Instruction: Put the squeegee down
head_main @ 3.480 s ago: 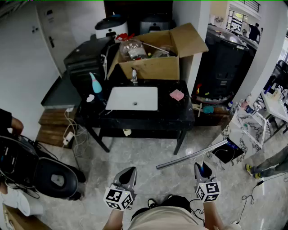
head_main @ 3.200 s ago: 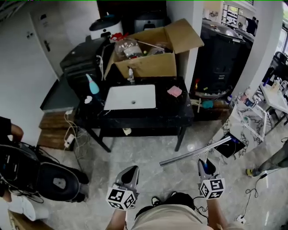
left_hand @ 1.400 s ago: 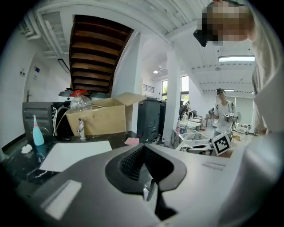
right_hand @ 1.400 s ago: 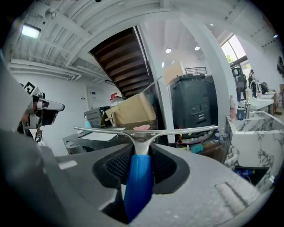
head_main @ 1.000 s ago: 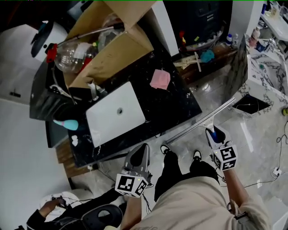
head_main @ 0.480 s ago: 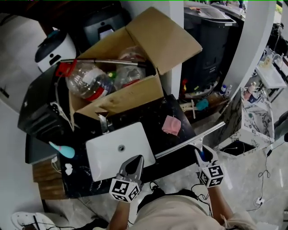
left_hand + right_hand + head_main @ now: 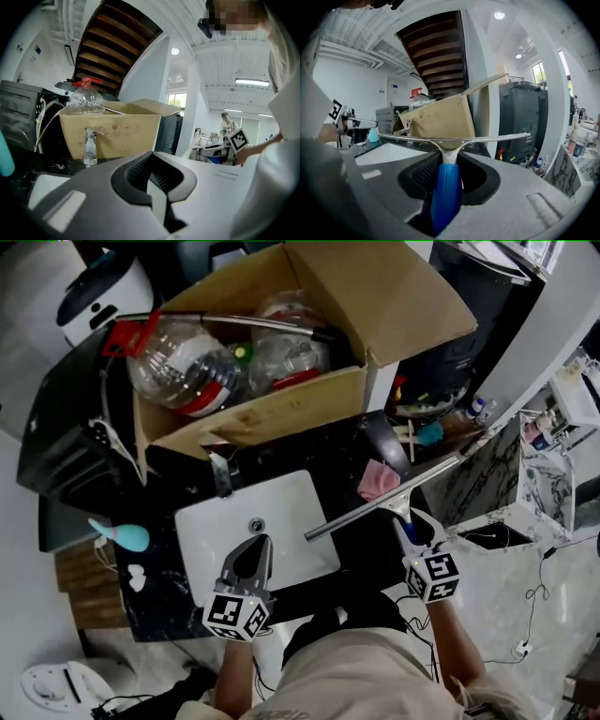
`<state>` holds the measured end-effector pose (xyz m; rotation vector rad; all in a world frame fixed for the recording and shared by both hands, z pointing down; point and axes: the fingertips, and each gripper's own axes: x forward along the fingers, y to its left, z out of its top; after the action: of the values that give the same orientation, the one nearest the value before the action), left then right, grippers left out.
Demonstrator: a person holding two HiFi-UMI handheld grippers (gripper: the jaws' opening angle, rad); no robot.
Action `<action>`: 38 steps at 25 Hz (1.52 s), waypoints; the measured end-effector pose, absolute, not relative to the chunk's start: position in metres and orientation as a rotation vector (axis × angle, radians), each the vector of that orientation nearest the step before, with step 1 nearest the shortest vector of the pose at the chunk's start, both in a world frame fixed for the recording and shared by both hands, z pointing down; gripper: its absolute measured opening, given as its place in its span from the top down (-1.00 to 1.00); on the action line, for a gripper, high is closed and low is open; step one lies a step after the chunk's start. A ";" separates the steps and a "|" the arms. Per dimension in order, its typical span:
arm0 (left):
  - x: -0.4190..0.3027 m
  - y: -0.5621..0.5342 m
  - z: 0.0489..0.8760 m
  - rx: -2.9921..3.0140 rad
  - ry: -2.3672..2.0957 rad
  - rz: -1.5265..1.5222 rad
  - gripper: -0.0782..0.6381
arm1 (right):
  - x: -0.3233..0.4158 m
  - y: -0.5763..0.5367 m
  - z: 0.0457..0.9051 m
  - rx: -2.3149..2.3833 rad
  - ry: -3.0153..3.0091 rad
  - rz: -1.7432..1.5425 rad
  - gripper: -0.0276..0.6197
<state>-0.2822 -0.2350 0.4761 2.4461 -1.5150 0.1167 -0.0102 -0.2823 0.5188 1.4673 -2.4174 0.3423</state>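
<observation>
Blue plastic lies nearest: the handle of the squeegee [image 7: 446,197] is clamped between the jaws of the right gripper [image 7: 449,171], with the steel blade held level ahead of it. In the head view the squeegee [image 7: 384,498] appears to be carried in the air above the right part of the black countertop [image 7: 159,563], and its far blade end reaches over the white sink [image 7: 202,540]. The left gripper [image 7: 251,554] is held over the sink's near side, its jaws drawn together with nothing between them. Beyond the blade a pink cloth [image 7: 378,481] is seen, and behind that a cardboard box [image 7: 281,413].

The squeegee is judged not yet set down. For a clean placement, bare countertop between sink and cloth should be chosen. The blade should be lowered flat until it is borne along its length, and only then should the jaws be parted, so that nothing tips into the basin or is left on the cloth.
</observation>
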 end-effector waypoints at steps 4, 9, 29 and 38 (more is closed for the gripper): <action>-0.296 -0.244 0.488 2.347 -1.604 0.134 0.74 | -0.032 -0.332 0.528 1.377 -2.437 0.316 0.54; -0.292 -0.244 0.466 2.285 -1.686 0.180 0.74 | -0.048 -0.401 0.556 1.352 -2.377 0.388 0.54; -0.326 -0.238 0.469 2.083 -1.876 0.189 0.74 | -0.091 -0.506 0.648 1.360 -2.107 0.500 0.54; -0.318 -0.253 0.457 2.157 -1.836 0.182 0.74 | -0.080 -0.503 0.615 1.432 -2.135 0.429 0.35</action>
<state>-0.3181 -0.2535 0.4566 2.1573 -1.8358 0.1821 -0.0796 -0.5033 0.6149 1.4318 -2.1348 0.4293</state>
